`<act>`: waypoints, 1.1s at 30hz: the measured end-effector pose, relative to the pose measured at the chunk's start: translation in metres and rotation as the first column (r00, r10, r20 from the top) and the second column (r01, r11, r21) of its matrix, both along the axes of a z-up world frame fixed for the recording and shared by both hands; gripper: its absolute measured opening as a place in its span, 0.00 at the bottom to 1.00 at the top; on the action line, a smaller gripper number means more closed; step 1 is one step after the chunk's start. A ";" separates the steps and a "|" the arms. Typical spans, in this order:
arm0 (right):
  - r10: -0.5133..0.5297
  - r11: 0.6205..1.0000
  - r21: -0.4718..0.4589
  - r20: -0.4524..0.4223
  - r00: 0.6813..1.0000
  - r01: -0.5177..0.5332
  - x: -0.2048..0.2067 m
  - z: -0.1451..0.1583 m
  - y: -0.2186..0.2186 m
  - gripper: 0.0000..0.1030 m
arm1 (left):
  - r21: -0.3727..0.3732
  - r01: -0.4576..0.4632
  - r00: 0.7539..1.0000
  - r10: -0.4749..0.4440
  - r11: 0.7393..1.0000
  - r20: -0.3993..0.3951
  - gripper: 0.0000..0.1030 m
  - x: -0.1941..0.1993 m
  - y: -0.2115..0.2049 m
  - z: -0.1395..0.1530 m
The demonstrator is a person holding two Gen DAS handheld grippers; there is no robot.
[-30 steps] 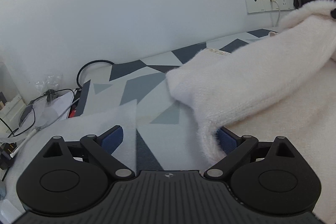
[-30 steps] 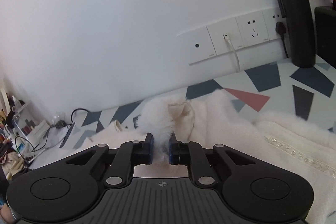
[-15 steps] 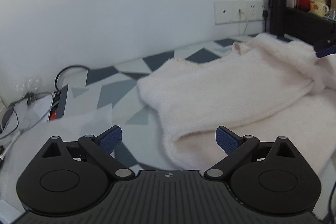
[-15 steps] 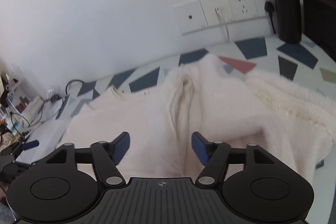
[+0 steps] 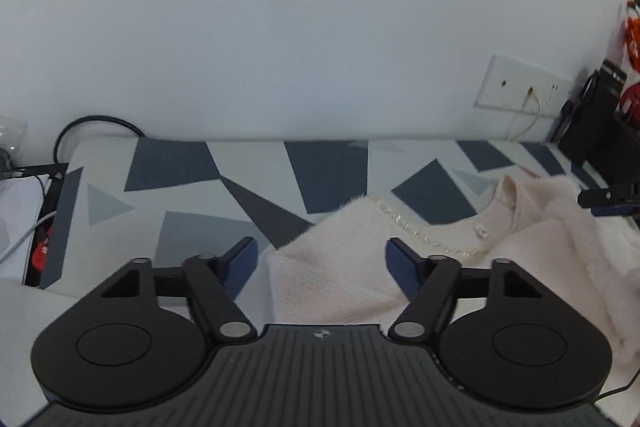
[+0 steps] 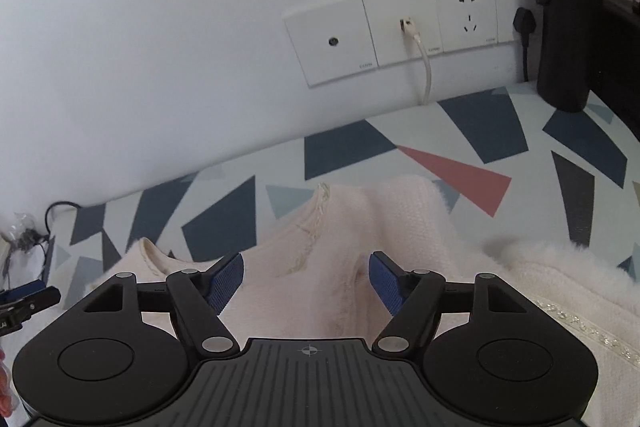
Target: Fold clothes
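Note:
A cream fluffy sweater (image 5: 540, 247) lies on the patterned table cover (image 5: 180, 163), neckline and label facing the wall. My left gripper (image 5: 320, 247) hovers over the sweater's left shoulder corner. Its jaws are closing, the corner lies between them and the pads are clear of the fabric. In the right wrist view the sweater (image 6: 400, 211) is bunched, with a beaded trim at the lower right. My right gripper (image 6: 306, 261) stands open above the collar area, gripping nothing. Each gripper shows at the edge of the other's view: right gripper (image 5: 608, 201), left gripper (image 6: 28, 299).
A wall runs close behind the table, with a socket strip (image 6: 400, 31) and a white cable plugged in. A black bottle (image 6: 568, 15) stands at the back right. Black cables (image 5: 92, 131) and papers sit past the table's left end. Orange flowers (image 5: 632, 39) show far right.
My right gripper let go of the fluffy fold, opened and shifted toward the collar. My left gripper swung from the sweater's side to its shoulder corner, and its jaws have narrowed.

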State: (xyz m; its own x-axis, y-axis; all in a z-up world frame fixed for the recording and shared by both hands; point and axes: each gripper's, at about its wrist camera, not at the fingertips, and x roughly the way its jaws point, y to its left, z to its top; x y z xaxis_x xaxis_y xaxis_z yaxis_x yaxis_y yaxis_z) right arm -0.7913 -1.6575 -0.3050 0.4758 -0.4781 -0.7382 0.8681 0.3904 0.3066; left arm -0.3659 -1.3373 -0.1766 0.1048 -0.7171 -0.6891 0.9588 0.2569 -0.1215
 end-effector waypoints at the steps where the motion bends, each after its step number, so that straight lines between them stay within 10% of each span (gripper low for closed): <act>1: 0.008 1.000 0.006 -0.021 1.000 -0.008 0.004 -0.007 -0.003 0.64 | 0.022 0.005 1.000 -0.005 1.000 0.000 0.53 0.001 -0.005 -0.009; 8: 0.048 0.997 0.067 -0.005 0.999 -0.047 0.011 -0.035 -0.013 0.61 | 0.062 0.090 0.996 -0.090 0.994 -0.002 0.43 -0.004 -0.018 -0.034; 12: 0.071 0.996 0.054 -0.013 0.997 -0.071 0.015 -0.040 -0.012 0.59 | 0.060 0.126 0.992 -0.127 0.990 0.018 0.08 -0.011 -0.021 -0.036; 18: 0.072 0.995 0.061 0.017 0.997 -0.073 0.009 -0.045 -0.012 0.54 | 0.038 0.159 0.987 -0.159 0.986 -0.002 0.05 -0.015 -0.016 -0.050; 21: 0.076 0.995 0.062 0.017 0.997 -0.076 0.007 -0.048 -0.011 0.54 | 0.029 0.073 0.997 -0.072 0.997 -0.027 0.13 -0.004 -0.015 -0.045; 24: 0.080 0.995 0.056 0.023 0.997 -0.081 0.006 -0.048 -0.009 0.54 | 0.035 0.053 0.997 -0.051 0.998 -0.060 0.59 0.003 -0.016 -0.041; 29: 0.091 0.995 0.037 0.020 0.996 -0.091 0.008 -0.048 -0.007 0.55 | 0.094 0.059 0.998 -0.061 0.994 0.015 0.59 -0.009 -0.023 -0.043; 31: 0.093 0.995 0.030 0.019 0.995 -0.094 0.009 -0.048 -0.006 0.55 | 0.082 0.069 0.997 -0.071 0.994 0.028 0.05 -0.011 -0.021 -0.045; 33: 0.097 0.995 0.027 0.019 0.995 -0.097 0.010 -0.047 -0.006 0.56 | 0.066 0.082 0.995 -0.085 0.994 0.055 0.06 -0.016 -0.019 -0.048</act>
State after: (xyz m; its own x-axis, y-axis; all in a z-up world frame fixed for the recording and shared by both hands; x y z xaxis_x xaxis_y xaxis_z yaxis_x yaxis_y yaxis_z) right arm -0.7816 -1.6637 -0.3524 0.5319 -0.4087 -0.7416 0.8209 0.4638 0.3333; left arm -0.3816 -1.3560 -0.2247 0.0870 -0.6796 -0.7284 0.9821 0.1811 -0.0516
